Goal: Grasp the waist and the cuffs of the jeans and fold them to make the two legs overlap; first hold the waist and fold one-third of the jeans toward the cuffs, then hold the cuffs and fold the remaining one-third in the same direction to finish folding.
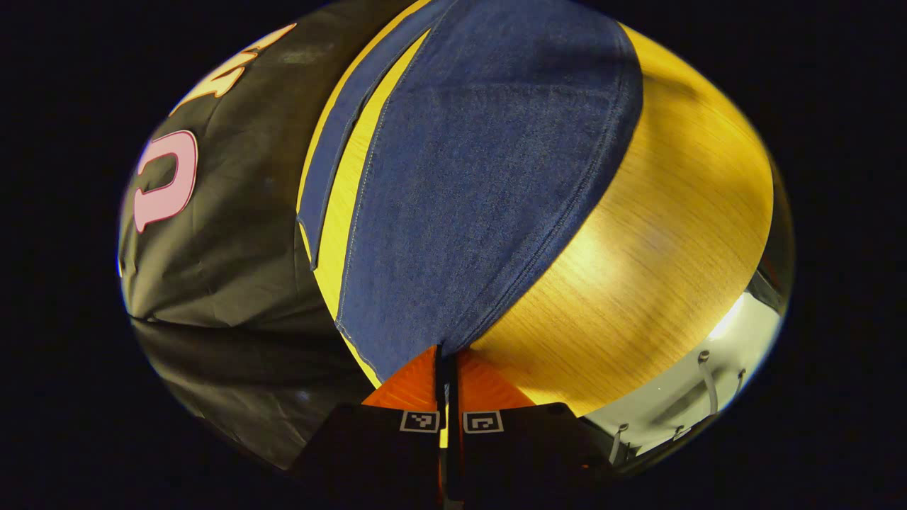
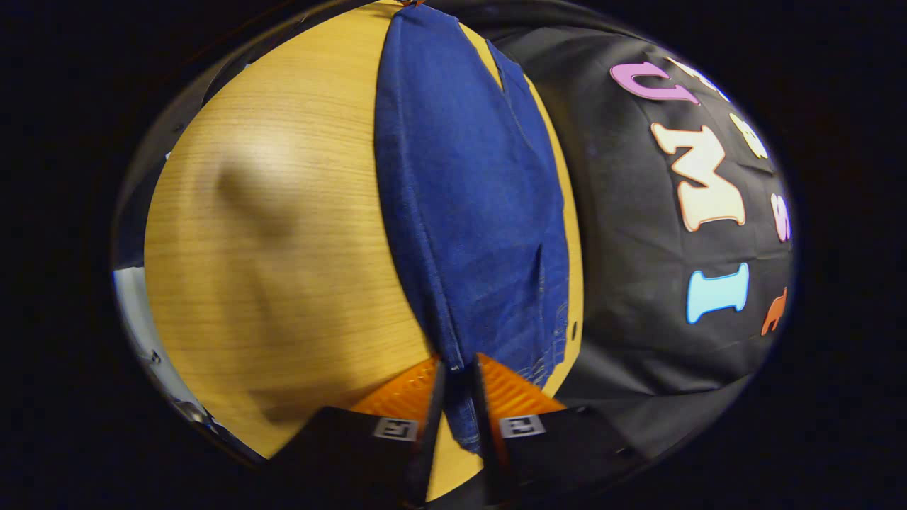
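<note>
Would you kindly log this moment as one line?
left gripper: shut on jeans | right gripper: shut on jeans | jeans: held over table

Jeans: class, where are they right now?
The jeans stretch across the wooden table beside the black cloth wall, pinched at opposite ends by the left gripper and right gripper.

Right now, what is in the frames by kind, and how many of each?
Jeans: 1, blue denim, on the table
Tongs: 2, the left tongs and the right tongs, each shut on the jeans
Wooden table: 1
Total: 4
</note>
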Demonstrator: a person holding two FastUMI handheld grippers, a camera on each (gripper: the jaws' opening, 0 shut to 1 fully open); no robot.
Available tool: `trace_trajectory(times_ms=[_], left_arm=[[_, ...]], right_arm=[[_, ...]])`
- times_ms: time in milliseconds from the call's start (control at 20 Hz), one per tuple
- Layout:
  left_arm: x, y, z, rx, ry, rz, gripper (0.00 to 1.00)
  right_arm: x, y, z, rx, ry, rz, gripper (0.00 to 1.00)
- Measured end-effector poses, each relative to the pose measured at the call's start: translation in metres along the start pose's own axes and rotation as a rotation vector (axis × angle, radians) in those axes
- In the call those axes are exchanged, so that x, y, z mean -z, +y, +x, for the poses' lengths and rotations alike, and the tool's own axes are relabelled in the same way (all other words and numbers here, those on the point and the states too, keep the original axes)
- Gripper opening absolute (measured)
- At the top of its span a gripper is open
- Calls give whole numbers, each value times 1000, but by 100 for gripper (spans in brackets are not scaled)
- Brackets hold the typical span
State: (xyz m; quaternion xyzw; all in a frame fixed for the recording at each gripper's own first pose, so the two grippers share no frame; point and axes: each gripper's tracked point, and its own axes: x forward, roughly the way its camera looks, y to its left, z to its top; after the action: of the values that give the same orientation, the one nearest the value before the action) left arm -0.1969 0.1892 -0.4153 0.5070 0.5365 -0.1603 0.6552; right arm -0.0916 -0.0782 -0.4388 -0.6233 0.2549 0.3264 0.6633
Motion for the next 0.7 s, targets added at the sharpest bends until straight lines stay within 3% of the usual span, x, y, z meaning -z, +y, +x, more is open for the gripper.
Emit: trace_trajectory(times_ms=[50, 100, 150, 250, 450, 700], left_arm=[[1, 0, 0, 11, 6, -26, 0], [-1, -1, 1, 30, 8, -64, 0], [-2, -2, -1, 54, 23, -120, 0], [-10, 7, -9, 61, 26, -212, 0], [-28, 57, -41, -67, 13, -284, 0], [-43, 110, -79, -162, -38, -343, 0]], right_arm=[[1, -6, -3, 30, -1, 0, 2], [0, -9, -3, 25, -4, 34, 8], [2, -9, -5, 31, 2, 84, 3], [-1, -31, -14, 85, -9, 184, 3], [-8, -89, -34, 208, -39, 300, 2], [-11, -165, -38, 322, -55, 419, 3]])
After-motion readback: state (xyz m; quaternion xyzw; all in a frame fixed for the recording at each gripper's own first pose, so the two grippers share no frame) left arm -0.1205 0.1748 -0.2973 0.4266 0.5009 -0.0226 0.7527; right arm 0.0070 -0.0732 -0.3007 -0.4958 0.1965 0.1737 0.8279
